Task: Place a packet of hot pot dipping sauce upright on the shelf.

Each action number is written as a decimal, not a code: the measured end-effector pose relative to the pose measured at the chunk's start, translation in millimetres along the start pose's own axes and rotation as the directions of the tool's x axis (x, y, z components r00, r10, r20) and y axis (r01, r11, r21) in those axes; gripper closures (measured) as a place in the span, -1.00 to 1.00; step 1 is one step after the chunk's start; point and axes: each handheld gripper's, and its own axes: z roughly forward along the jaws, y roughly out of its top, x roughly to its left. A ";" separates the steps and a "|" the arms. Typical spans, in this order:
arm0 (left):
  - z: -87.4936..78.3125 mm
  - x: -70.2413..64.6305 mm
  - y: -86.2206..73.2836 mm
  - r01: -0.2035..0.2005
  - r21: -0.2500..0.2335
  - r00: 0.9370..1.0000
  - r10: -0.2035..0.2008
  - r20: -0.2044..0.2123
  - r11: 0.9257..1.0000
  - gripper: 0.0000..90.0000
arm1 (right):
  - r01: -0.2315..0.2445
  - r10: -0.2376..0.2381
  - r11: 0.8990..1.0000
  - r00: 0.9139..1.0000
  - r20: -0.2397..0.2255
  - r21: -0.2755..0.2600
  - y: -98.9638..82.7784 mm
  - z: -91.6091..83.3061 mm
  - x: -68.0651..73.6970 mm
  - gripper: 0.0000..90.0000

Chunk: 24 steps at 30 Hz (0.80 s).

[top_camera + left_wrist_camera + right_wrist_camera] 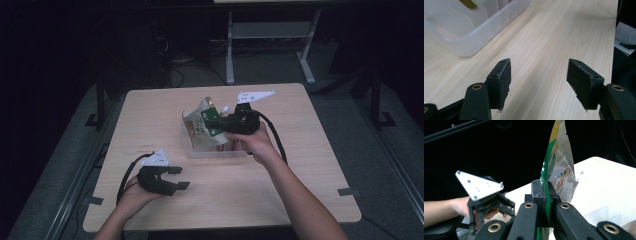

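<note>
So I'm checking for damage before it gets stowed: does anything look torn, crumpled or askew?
The snack bag is crumpled, its top edge creased and bent. The right gripper pinches it, tilted, above the clear divided bin. No tear or spill shows.

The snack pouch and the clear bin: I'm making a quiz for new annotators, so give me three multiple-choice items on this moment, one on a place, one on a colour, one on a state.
1. Where is the snack pouch?
A. flat on the wooden table
B. held up over the clear plastic bin
C. on the floor

2. Which colour runs along the pouch's edge at the grip?
A. green
B. red
C. blue

3. How do the left gripper jaws stand?
A. clamped on the pouch
C. shut on the bin wall
B. apart with nothing between them

Answers: 1 B, the high view shows the right gripper holding it above the bin. 2 A, the right gripper view shows a green strip between the pads. 3 B, bare table shows between the pads.
</note>
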 end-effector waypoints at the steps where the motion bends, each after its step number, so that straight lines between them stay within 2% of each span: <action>1: 0.7 0.0 -0.2 -0.001 0.007 1.000 0.001 -0.001 1.000 -0.22 | -0.001 0.001 1.000 1.000 0.004 0.000 0.7 1.3 -1.1 1.00; 10: 5.3 -0.9 -1.7 0.004 0.039 1.000 -0.004 0.007 0.999 -0.25 | -0.027 0.027 1.000 0.998 0.050 -0.001 -4.1 13.2 -14.5 1.00; 18: 7.5 -1.4 -1.7 0.004 0.042 1.000 -0.005 0.014 0.999 -0.26 | -0.029 0.026 0.999 0.997 0.070 0.032 -11.6 18.4 -16.3 1.00; 23: 7.6 -1.2 -1.8 -0.003 0.046 1.000 0.002 0.016 0.999 -0.27 | -0.032 0.028 0.998 0.997 0.072 0.050 -16.3 28.1 -16.6 1.00; 24: 7.9 -1.9 -2.0 0.009 0.048 1.000 -0.009 0.019 0.999 -0.27 | -0.030 0.026 0.998 0.997 0.077 0.050 -16.6 30.1 -16.2 1.00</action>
